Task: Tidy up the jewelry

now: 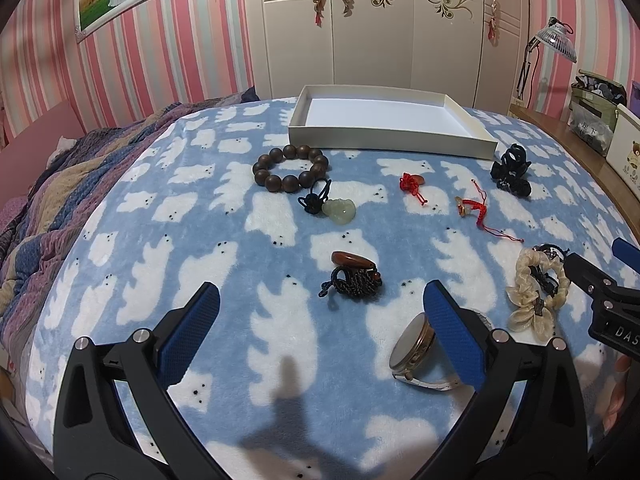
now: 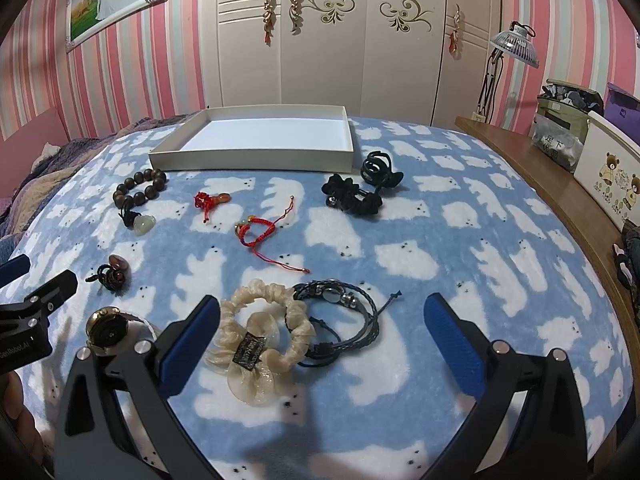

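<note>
A shallow white box (image 1: 394,138) (image 2: 256,160) sits empty at the far side of a blue bear-print blanket. Jewelry lies scattered before it: a brown bead bracelet (image 1: 291,169) (image 2: 140,188), a jade pendant (image 1: 341,210), a red knot charm (image 1: 411,184), a red cord bracelet (image 2: 260,232), a black hair clip (image 2: 360,188), a brown pendant on dark cord (image 1: 354,272), a watch (image 1: 416,346) (image 2: 107,330), a cream scrunchie (image 2: 260,332) and a dark braided bracelet (image 2: 340,312). My left gripper (image 1: 320,332) is open, its right finger beside the watch. My right gripper (image 2: 320,336) is open around the scrunchie and braided bracelet.
A wooden ledge (image 2: 560,192) with bags and a bear-print box runs along the right. A striped quilt (image 1: 60,200) is bunched at the left. A wardrobe (image 2: 340,40) stands behind the bed.
</note>
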A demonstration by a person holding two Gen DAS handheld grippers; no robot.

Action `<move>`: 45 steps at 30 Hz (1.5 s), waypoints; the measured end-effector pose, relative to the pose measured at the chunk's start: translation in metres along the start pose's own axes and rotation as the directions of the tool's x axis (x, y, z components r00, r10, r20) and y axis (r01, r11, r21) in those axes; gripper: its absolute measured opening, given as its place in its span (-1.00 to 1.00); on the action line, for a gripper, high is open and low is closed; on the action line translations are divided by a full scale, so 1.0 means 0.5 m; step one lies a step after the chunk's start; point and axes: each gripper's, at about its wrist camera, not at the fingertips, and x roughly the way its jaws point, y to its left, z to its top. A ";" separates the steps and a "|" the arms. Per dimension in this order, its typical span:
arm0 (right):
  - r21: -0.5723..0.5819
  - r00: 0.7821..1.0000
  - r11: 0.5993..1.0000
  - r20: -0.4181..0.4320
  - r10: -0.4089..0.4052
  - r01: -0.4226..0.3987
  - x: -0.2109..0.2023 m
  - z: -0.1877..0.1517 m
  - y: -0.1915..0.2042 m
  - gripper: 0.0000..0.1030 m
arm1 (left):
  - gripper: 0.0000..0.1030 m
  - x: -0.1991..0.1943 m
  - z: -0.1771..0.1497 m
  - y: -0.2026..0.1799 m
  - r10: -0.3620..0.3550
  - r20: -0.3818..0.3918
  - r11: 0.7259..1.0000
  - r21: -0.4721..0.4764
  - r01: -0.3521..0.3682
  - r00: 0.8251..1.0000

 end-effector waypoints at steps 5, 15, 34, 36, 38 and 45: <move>0.000 1.000 1.000 -0.002 0.002 -0.002 0.002 0.000 0.000 0.97 | 0.94 0.001 0.000 0.000 0.000 0.000 1.000 -0.002 0.000 1.000; 0.000 1.000 1.000 -0.008 0.009 -0.009 0.008 -0.004 0.002 0.97 | 0.94 0.007 0.000 0.001 0.001 -0.011 1.000 -0.003 -0.001 1.000; -0.087 0.991 0.988 0.028 0.133 -0.130 0.045 0.074 -0.002 0.97 | 0.94 0.023 0.093 0.022 0.021 0.084 1.000 0.002 -0.021 0.996; -0.106 0.995 0.990 0.025 0.096 -0.093 0.056 0.086 -0.001 0.97 | 0.94 0.030 0.115 0.022 0.033 0.097 0.999 0.016 -0.035 0.995; -0.110 0.996 0.991 0.032 0.080 -0.076 0.065 0.105 -0.008 0.97 | 0.94 0.045 0.139 0.028 0.013 0.085 1.000 0.018 -0.015 0.996; -0.121 0.997 0.992 0.073 -0.009 0.018 0.097 0.187 -0.032 0.97 | 0.94 0.108 0.228 0.045 0.043 0.077 0.998 0.038 -0.046 0.996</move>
